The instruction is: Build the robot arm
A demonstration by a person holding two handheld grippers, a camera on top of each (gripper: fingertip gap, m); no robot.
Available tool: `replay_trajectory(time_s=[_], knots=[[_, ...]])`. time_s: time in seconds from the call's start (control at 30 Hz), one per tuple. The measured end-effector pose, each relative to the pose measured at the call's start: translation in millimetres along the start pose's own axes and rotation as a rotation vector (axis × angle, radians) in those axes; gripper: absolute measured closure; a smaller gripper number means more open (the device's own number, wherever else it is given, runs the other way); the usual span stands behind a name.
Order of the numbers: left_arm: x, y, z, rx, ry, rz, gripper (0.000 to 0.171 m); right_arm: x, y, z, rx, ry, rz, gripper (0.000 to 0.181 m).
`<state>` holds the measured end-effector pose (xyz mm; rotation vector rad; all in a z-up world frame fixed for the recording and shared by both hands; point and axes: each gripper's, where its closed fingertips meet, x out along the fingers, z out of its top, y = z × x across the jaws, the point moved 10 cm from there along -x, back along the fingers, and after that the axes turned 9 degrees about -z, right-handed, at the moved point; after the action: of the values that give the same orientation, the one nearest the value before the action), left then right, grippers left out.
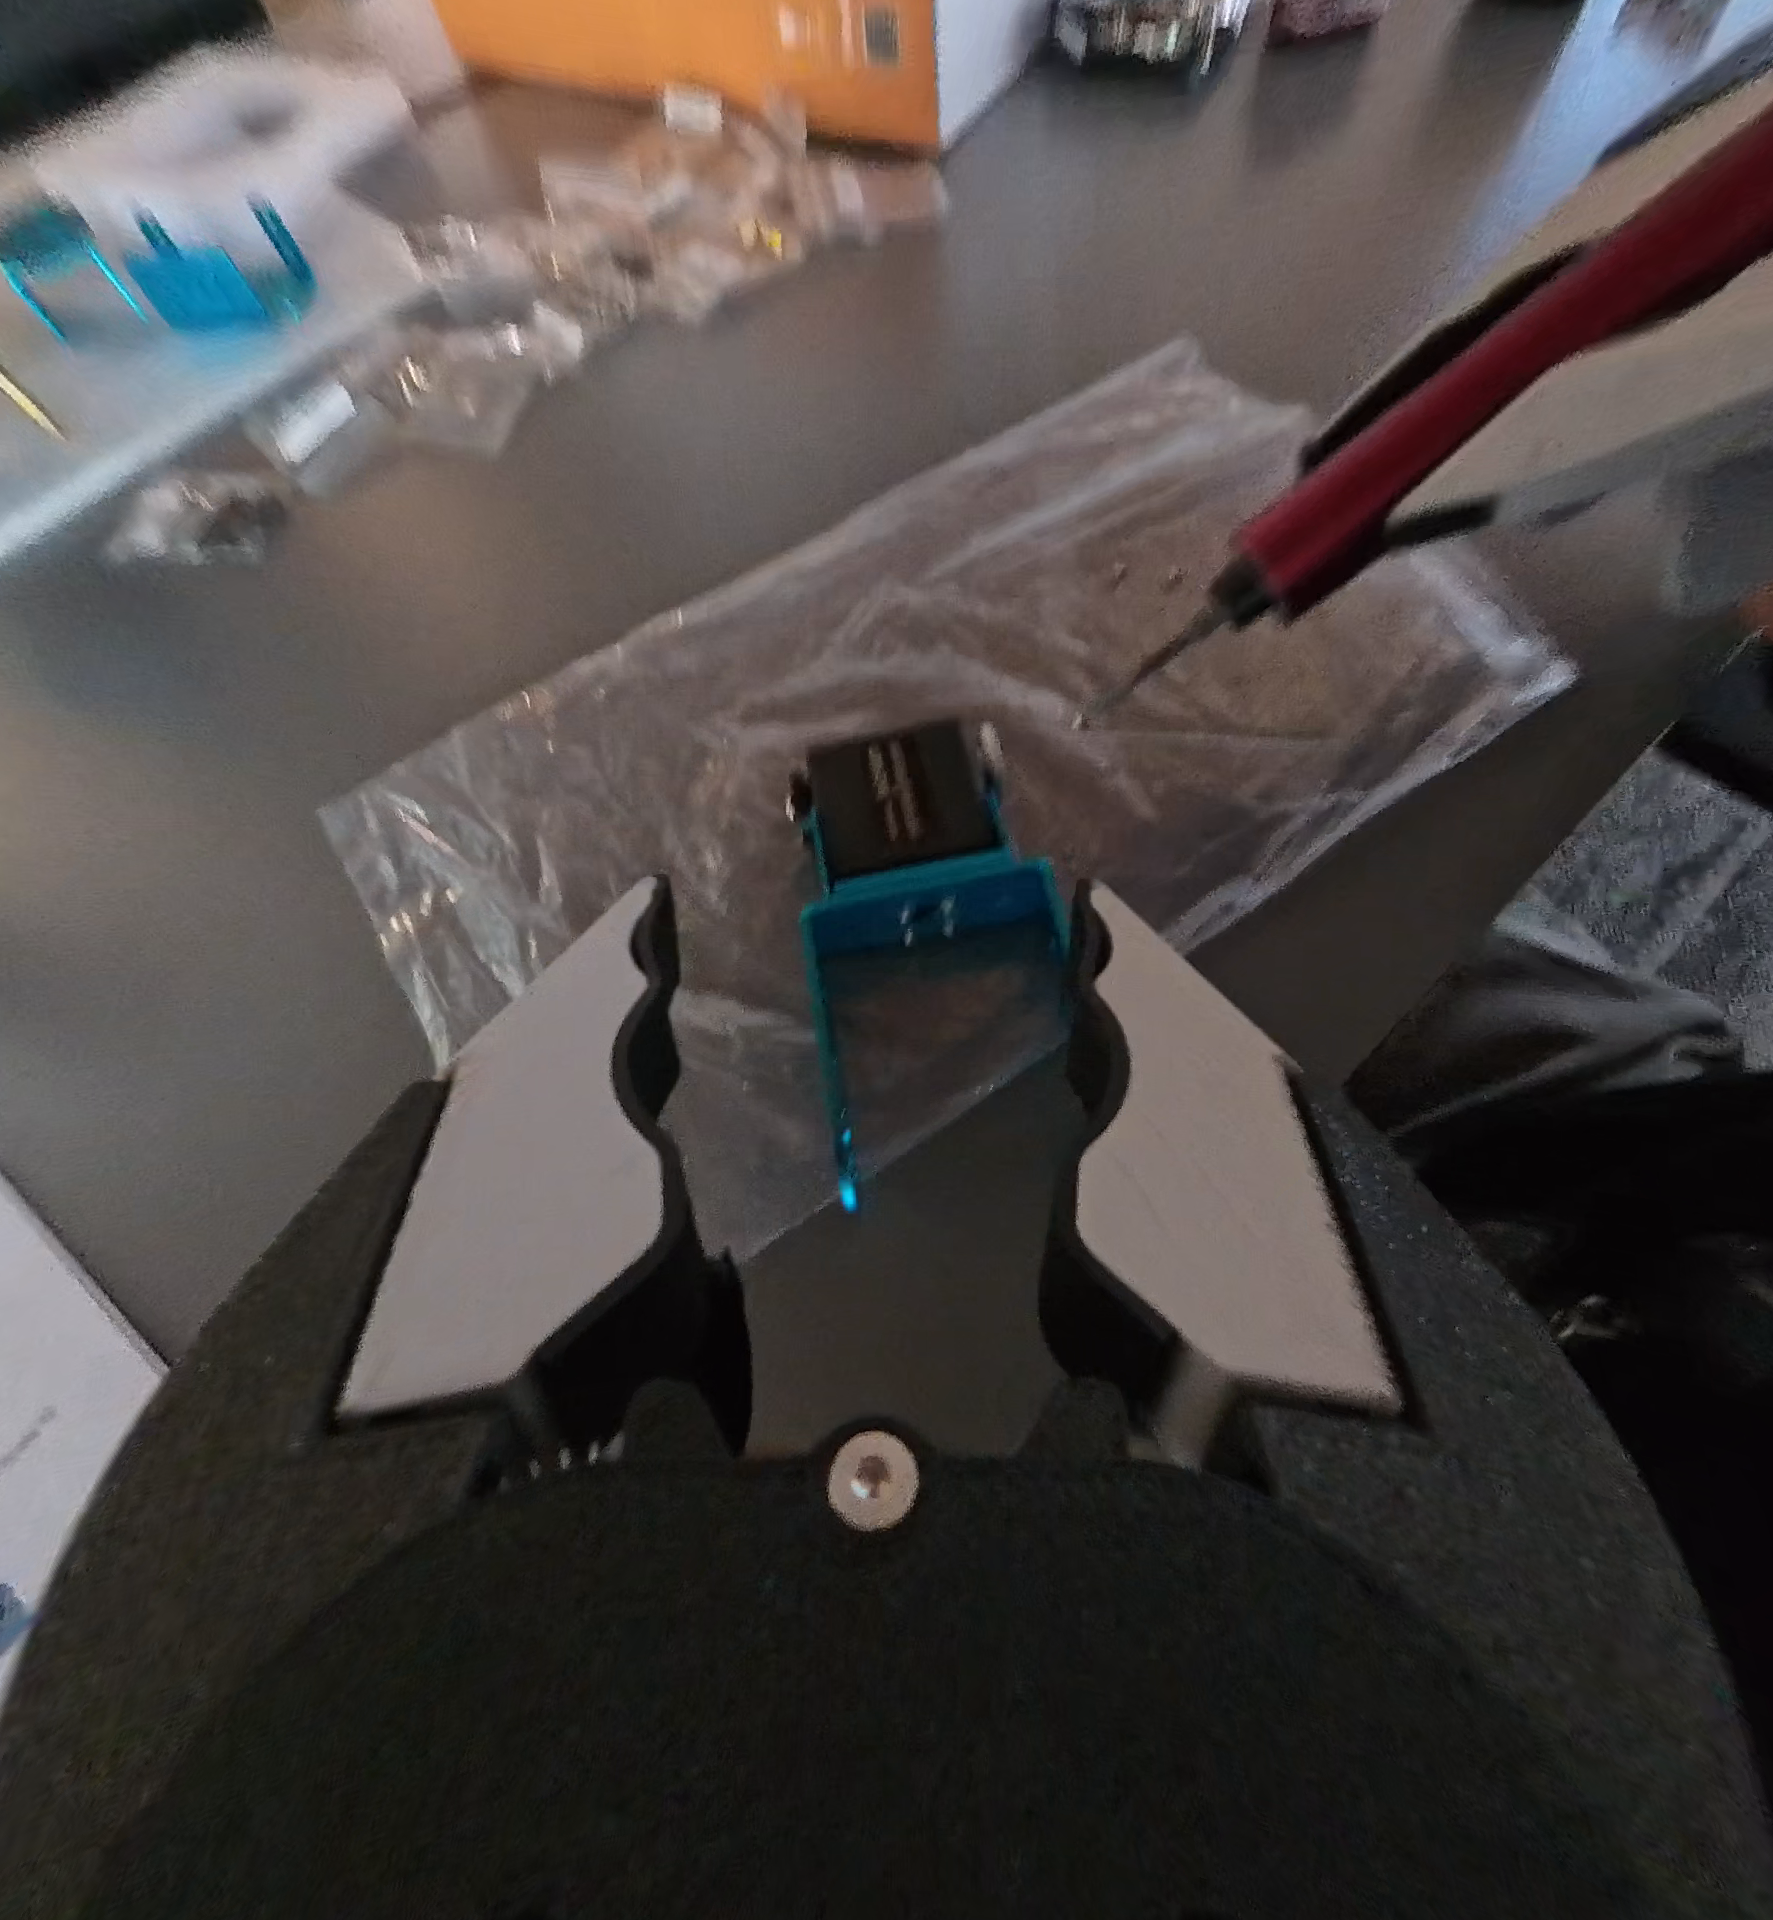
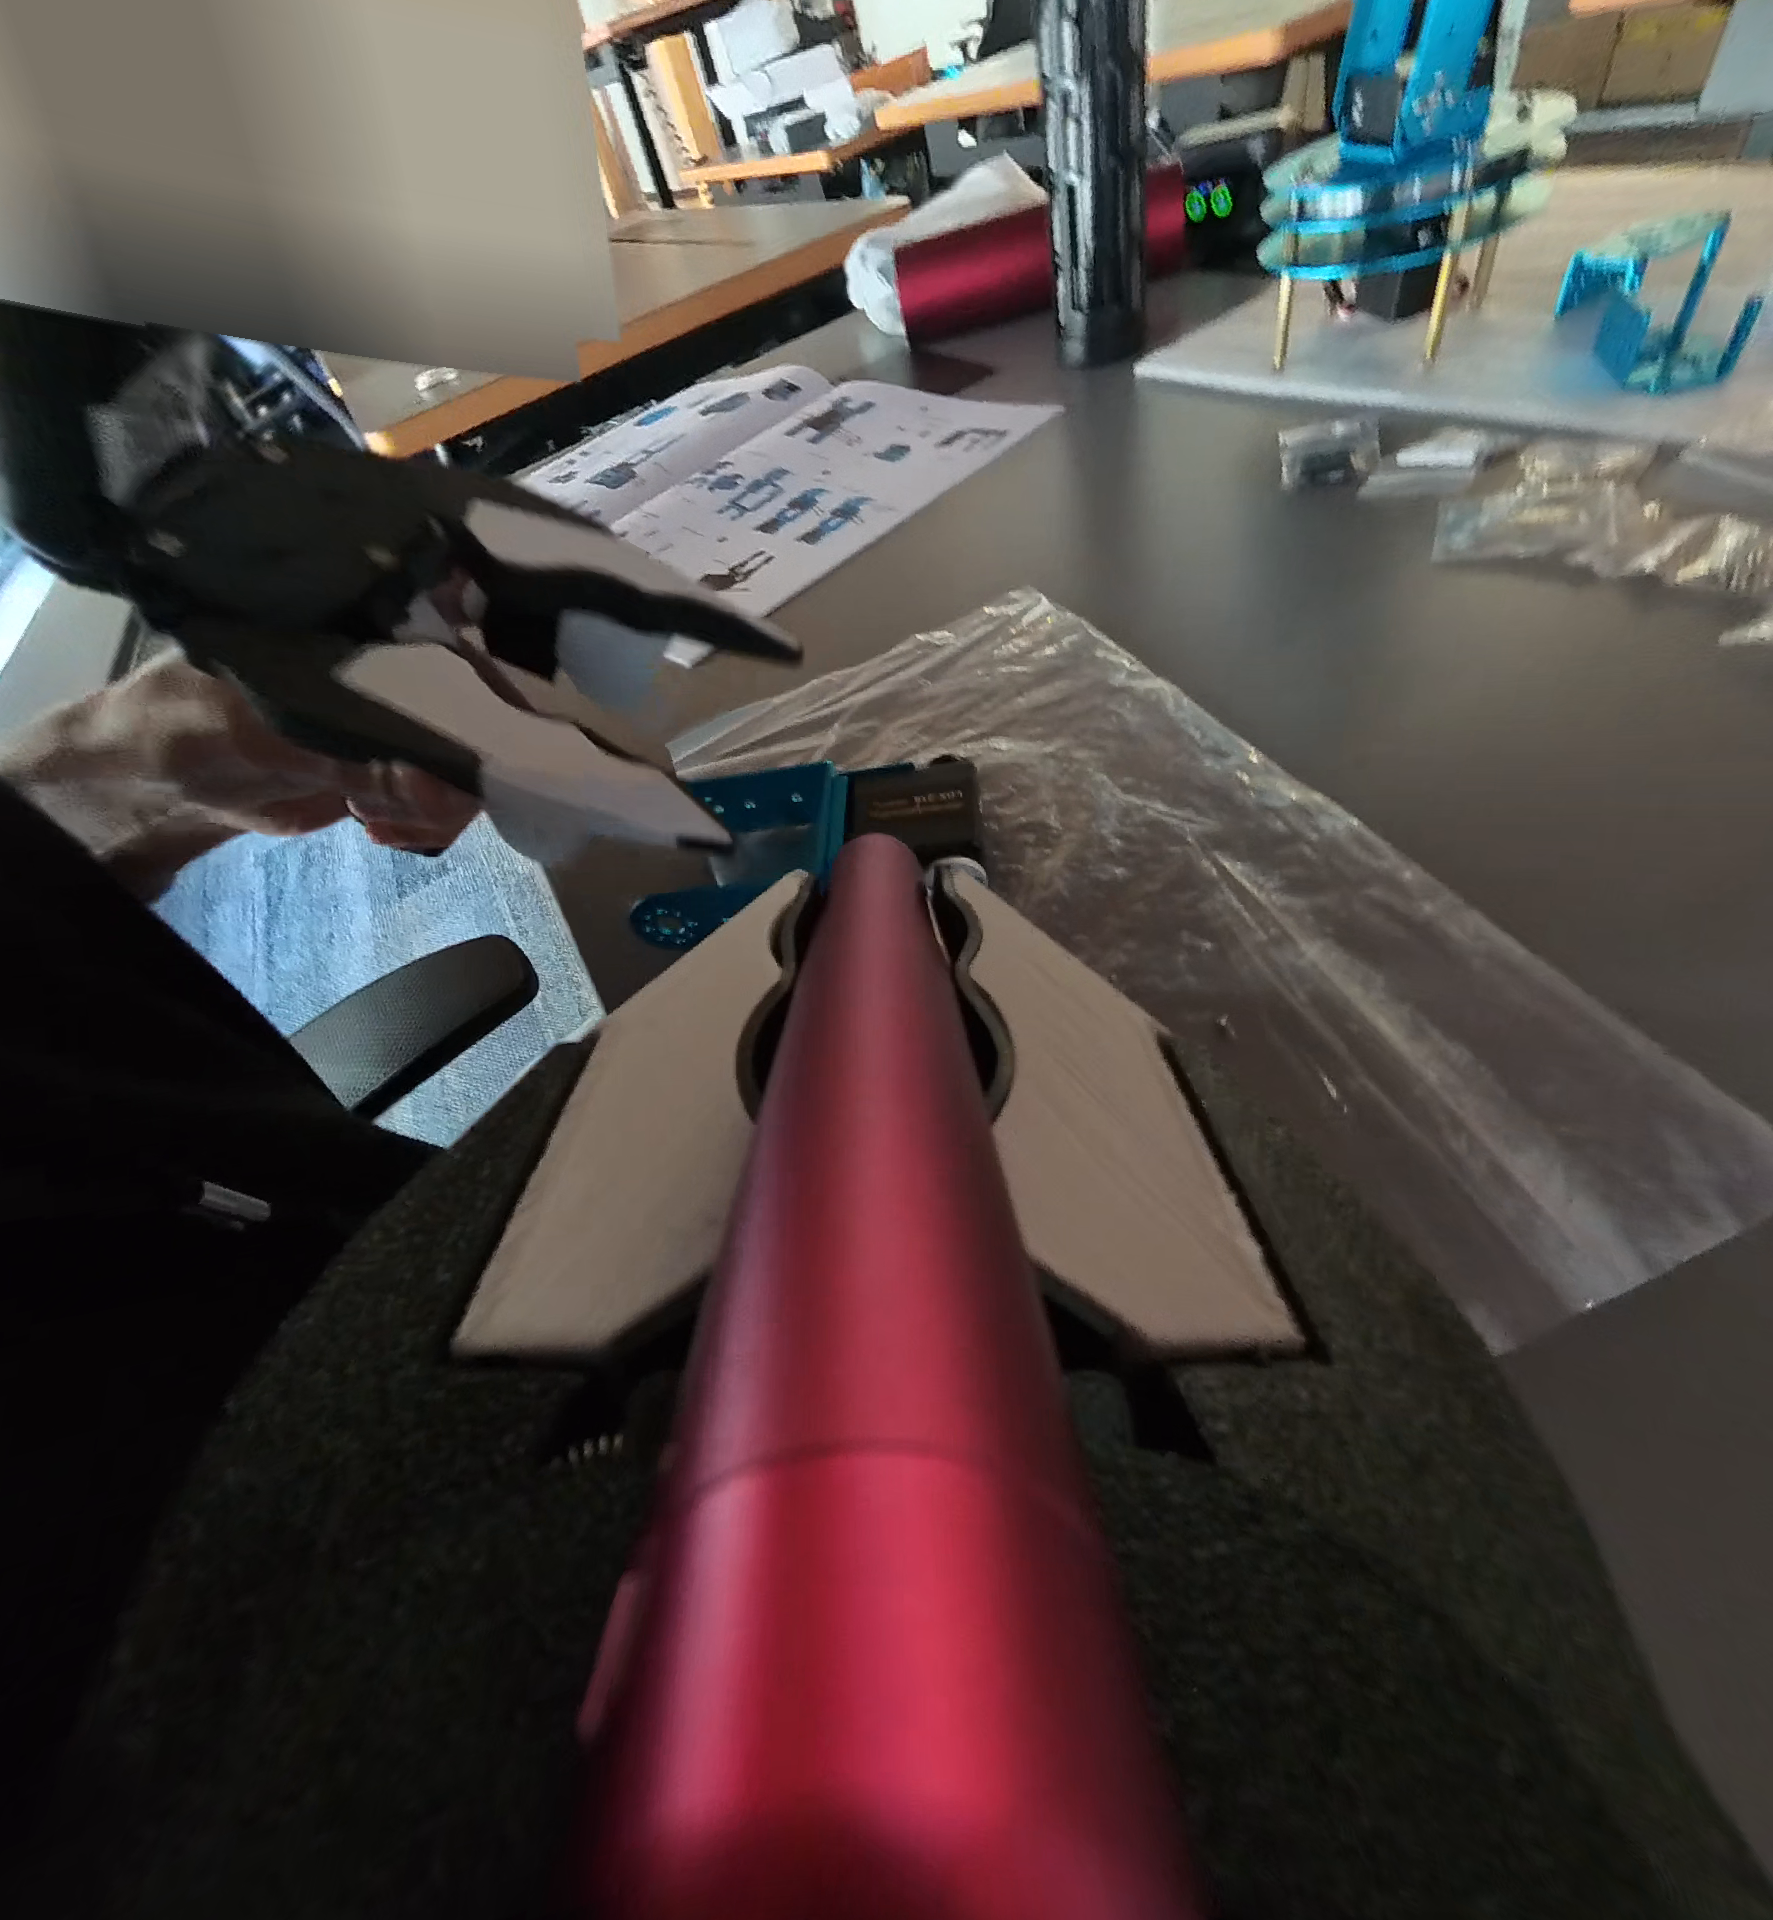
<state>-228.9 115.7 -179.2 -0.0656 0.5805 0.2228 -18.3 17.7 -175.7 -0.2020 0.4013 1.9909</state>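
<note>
Left wrist view showed a blue metal bracket point(image 1: 929, 971) with a small black motor block point(image 1: 897, 805) seated in it, at the centre of the frame, on a clear plastic bag point(image 1: 1017, 582) spread over the grey bench point(image 1: 290, 644). The left gripper point(image 1: 871, 925) had its jaws apart, one on each side of the bracket; the right jaw lay just beside the bracket's edge, though whether they touched could not be told. At the upper right, the right gripper point(image 2: 871, 883) had its jaws clamped on a red screwdriver point(image 1: 1547, 353), its thin tip just above the bag, near the black block. Right wrist view showed an open instruction booklet point(image 2: 788, 468) at upper centre, small bags of hardware point(image 2: 1630, 509) at the right edge, and a blue assembly point(image 2: 1401, 197) at the upper right.
</note>
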Motion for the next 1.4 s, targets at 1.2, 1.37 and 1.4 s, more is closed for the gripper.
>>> replay_trajectory(time_s=[1.2,1.37,1.4], knots=[[25.2,-33.8,34.0,0.581,-0.212,-0.119,0.171,-22.9,-28.6,10.0,0.281,-0.151,0.298,0.159],[26.7,-34.1,32.3,0.6,-0.195,-0.099,0.171,-22.3,-26.8,9.7,0.283,-0.147,0.312,0.158],[28.0,-33.6,31.0,0.611,-0.186,-0.087,0.169,-22.0,-26.3,9.8,0.286,-0.148,0.318,0.159]])
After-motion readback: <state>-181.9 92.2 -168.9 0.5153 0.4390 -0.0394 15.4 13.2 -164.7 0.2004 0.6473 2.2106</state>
